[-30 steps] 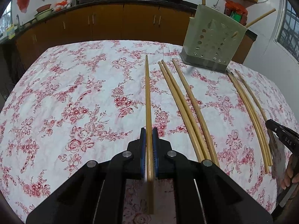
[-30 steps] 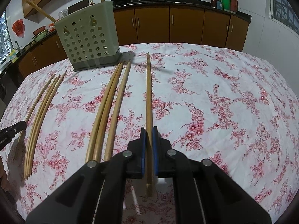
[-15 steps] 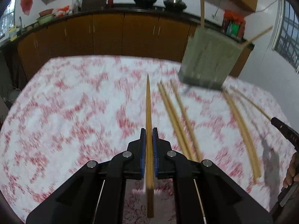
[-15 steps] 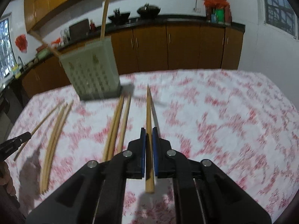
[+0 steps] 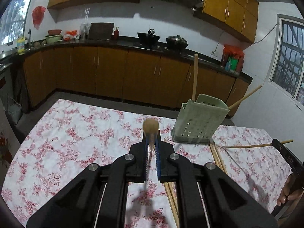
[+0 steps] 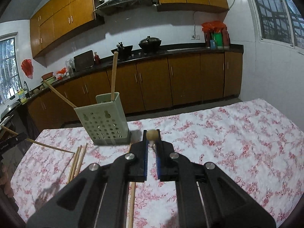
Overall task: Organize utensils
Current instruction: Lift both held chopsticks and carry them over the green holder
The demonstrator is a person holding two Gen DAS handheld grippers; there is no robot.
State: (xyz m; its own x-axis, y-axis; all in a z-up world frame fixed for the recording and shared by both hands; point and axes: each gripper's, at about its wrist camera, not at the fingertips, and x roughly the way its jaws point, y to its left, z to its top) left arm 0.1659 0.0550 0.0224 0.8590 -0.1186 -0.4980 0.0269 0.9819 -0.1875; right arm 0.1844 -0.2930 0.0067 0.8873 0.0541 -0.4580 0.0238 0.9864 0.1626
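My left gripper (image 5: 151, 142) is shut on a wooden chopstick (image 5: 150, 127), which shows almost end-on and is held above the floral tablecloth (image 5: 76, 133). My right gripper (image 6: 152, 144) is shut on another chopstick (image 6: 152, 134) in the same way. A pale green perforated holder (image 5: 199, 121) (image 6: 102, 125) stands at the far table edge, between the two grippers. Two chopsticks (image 5: 194, 76) (image 6: 114, 76) stick out of it. Each view catches the other gripper at its edge (image 5: 275, 142) (image 6: 17, 137) with its stick pointing toward the holder.
Several loose chopsticks (image 5: 216, 155) (image 6: 77, 159) lie on the cloth in front of the holder, and one more (image 6: 132, 203) lies under my right gripper. A person's hand (image 5: 288, 193) shows at the right edge. Brown kitchen cabinets (image 5: 114, 72) run behind the table.
Both grippers have risen and tilted upward, lifting their chopsticks off the cloth. The sticks lay lengthwise on the table before and now appear foreshortened, with more of the kitchen in sight.
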